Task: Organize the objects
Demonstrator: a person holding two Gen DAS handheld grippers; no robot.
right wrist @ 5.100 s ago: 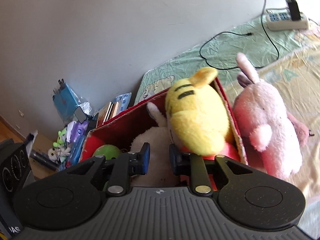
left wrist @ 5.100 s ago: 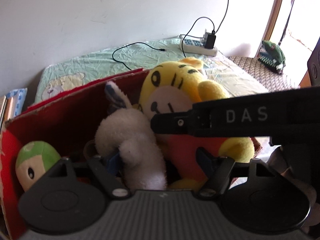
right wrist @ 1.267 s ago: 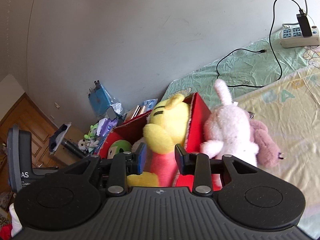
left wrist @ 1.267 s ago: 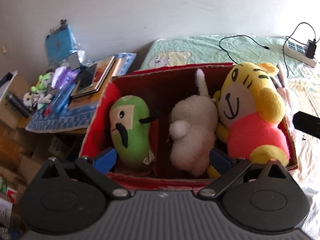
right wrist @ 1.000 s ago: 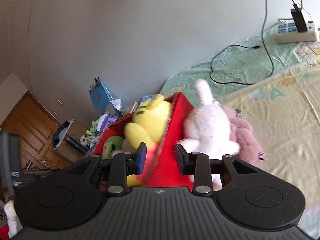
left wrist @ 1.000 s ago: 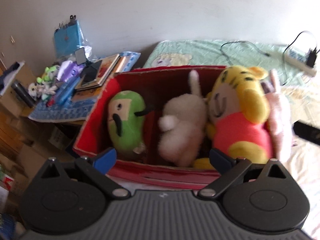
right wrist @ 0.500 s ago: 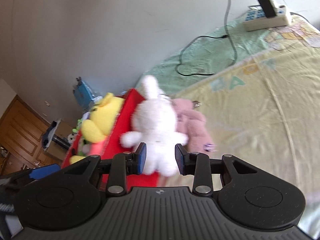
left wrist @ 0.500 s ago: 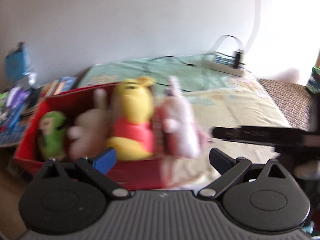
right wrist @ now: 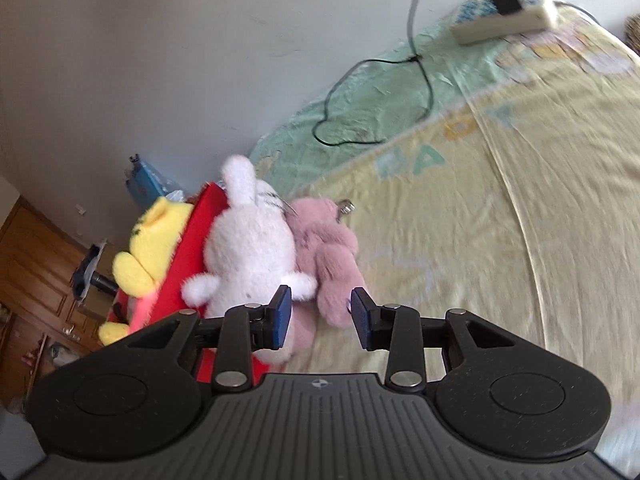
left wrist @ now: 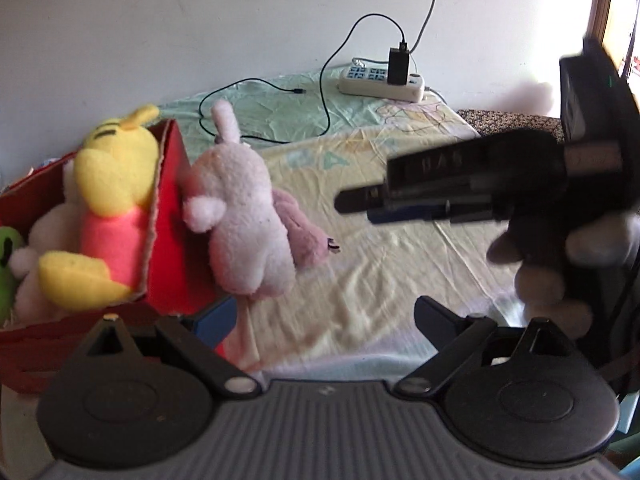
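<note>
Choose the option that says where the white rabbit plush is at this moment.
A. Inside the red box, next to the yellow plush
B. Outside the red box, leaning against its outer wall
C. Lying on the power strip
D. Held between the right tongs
B: the white rabbit plush stands on the bed sheet against the outside of the red box, with the pink plush beside it.

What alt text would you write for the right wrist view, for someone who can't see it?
An open two-finger right gripper points at a white plush rabbit and a pink plush toy lying on a yellow bedsheet beside a red box holding a yellow plush tiger. A power strip sits behind.
</note>
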